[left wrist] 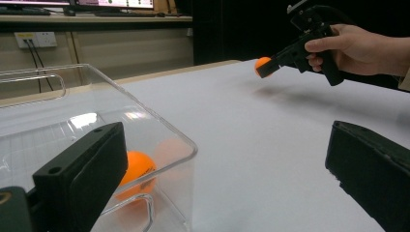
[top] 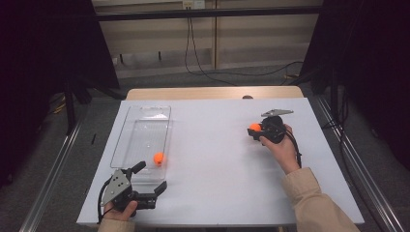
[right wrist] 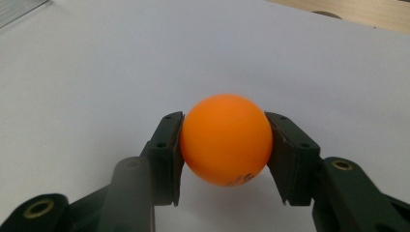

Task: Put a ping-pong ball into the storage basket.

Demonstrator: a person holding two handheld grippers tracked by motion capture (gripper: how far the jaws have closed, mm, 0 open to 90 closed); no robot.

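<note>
— Where is the orange ball (right wrist: 226, 139)?
— Pinched between the right gripper (top: 257, 129) pads, above the white table (top: 217, 159).
— The left gripper (top: 151, 180)?
— Wide, holding nothing — beside the clear tray (top: 140, 135) containing a second ball (top: 158, 157).

Grey carpet floor (top: 53, 159), pale wall panels (top: 159, 34), black curtains (top: 43, 43).

A small round orange plastic ball (right wrist: 226, 139) sits clamped between the two black pads of the right gripper (top: 256, 131), above the white table on its right part, with small dark print on its lower side.
</note>
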